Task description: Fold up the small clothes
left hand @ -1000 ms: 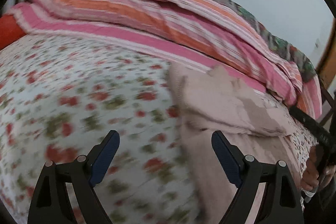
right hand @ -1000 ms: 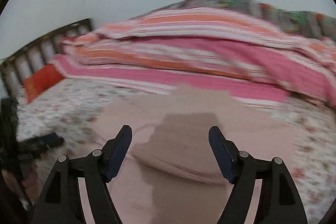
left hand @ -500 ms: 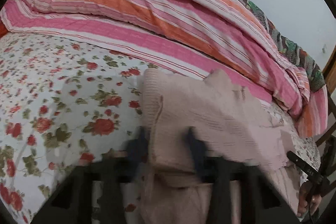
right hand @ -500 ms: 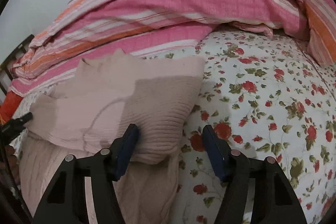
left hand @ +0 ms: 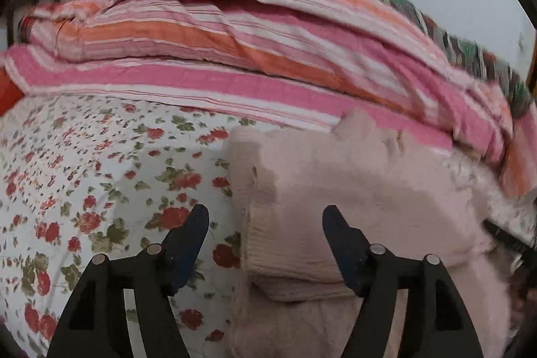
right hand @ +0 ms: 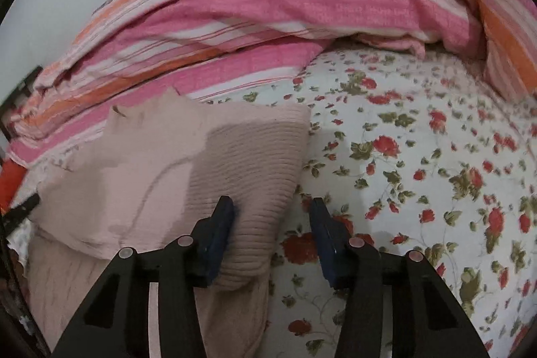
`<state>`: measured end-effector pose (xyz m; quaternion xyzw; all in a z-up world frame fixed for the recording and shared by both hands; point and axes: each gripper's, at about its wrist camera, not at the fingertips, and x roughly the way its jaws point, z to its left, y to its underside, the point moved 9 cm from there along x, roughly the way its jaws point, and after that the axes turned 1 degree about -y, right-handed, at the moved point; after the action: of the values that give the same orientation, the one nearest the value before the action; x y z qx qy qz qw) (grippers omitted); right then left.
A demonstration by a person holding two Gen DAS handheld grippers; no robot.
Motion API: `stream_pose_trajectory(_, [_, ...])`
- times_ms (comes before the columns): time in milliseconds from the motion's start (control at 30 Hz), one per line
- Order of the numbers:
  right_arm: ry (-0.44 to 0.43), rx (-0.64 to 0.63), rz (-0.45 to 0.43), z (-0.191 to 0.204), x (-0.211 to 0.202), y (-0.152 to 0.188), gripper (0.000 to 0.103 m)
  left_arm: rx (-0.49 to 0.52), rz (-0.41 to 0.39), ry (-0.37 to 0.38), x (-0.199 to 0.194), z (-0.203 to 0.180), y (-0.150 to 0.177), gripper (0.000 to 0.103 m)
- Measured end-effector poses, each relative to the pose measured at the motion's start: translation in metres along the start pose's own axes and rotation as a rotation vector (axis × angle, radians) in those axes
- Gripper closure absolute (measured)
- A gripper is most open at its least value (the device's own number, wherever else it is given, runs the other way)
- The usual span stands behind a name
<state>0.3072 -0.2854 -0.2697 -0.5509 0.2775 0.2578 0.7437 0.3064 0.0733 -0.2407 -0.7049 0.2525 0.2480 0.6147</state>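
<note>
A pale pink knitted garment lies on the bed, on a white sheet printed with small red roses and green leaves. The knit is ribbed and soft, and its upper part is folded over the lower part, so 2 layers show with a rounded, thick fold edge toward the cameras. Behind it, along the wall, lies a bundled quilt with pink, orange and white stripes, crumpled in long folds.

In the left wrist view, the left tongs stand fairly wide and their jaws are opening. The left corner of the folded layer lies between them, but the dark blue pads do not press on it.

In the right wrist view, the garment fills the left half of the picture. The right tongs are at a middle width and their jaws are closing. The right edge of the fold is between them. The left pad touches the knit, while the right pad stands over the flowered sheet, apart from the cloth.
</note>
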Motion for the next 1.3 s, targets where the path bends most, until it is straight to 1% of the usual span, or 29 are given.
stream_pose_trajectory(33, [0.028, -0.02, -0.009, 0.002, -0.002, 0.0, 0.054, 0.016, 0.039, -0.011, 0.009, -0.003, 0.007, 0.036])
stream_pose_trajectory(100, [0.067, -0.063, -0.028, 0.007, -0.004, 0.0, 0.054, 0.027, 0.078, -0.015, 0.016, -0.002, 0.011, 0.036])
stream_pose_trajectory(167, [0.097, -0.1, -0.044, 0.011, -0.006, 0.0, 0.054, 0.032, 0.077, -0.011, 0.015, -0.004, 0.012, 0.036])
stream_pose_trajectory(233, [0.11, -0.116, -0.048, 0.012, -0.007, -0.001, 0.055, 0.027, 0.077, -0.011, 0.015, -0.003, 0.013, 0.036])
stream_pose_trajectory(333, [0.102, -0.117, -0.047, 0.012, -0.007, 0.0, 0.056, 0.013, 0.095, -0.001, 0.018, -0.002, 0.014, 0.035])
stream_pose_trajectory(600, [0.088, -0.105, -0.038, 0.011, -0.005, 0.0, 0.056, 0.015, 0.098, -0.003, 0.022, -0.001, 0.014, 0.032])
stream_pose_trajectory(800, [0.108, -0.122, -0.046, 0.013, -0.006, -0.001, 0.056, 0.016, 0.096, -0.004, 0.022, -0.001, 0.014, 0.032])
stream_pose_trajectory(1300, [0.101, -0.117, -0.046, 0.012, -0.006, -0.001, 0.055, 0.017, 0.094, -0.005, 0.022, -0.001, 0.014, 0.031])
